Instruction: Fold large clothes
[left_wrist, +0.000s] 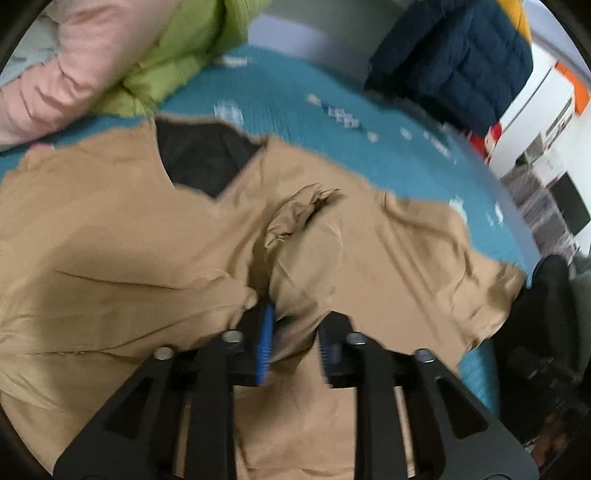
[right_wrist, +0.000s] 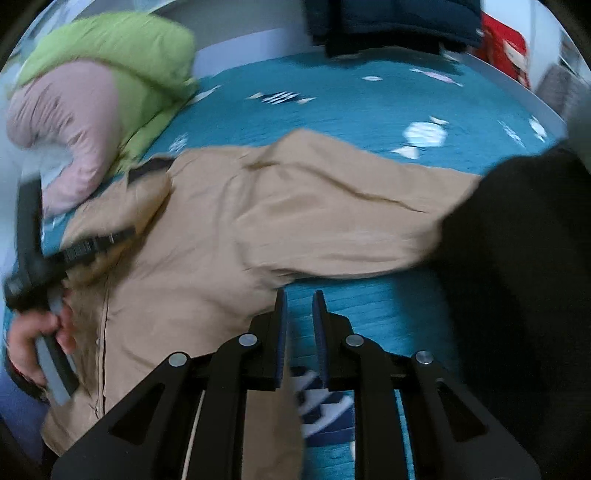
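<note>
Teal bedding with white patterns covered the bed (right_wrist: 369, 110), and a tan jacket (left_wrist: 147, 240) lay spread across it, collar toward the upper left of the left wrist view. The left gripper (left_wrist: 295, 328) sat over the jacket's middle, jaws partly open with a ridge of fabric rising between them; whether they pinched it I could not tell. The right gripper (right_wrist: 299, 306) hovered narrowly open and empty over bare bedding, just below the sleeve (right_wrist: 351, 221), which ran left to right across the frame. The right gripper seemed nearer that sleeve for folding inward.

Matt tan cloth jacket (left_wrist: 147, 240), ribbed blue pads (left_wrist: 265, 343)
</note>
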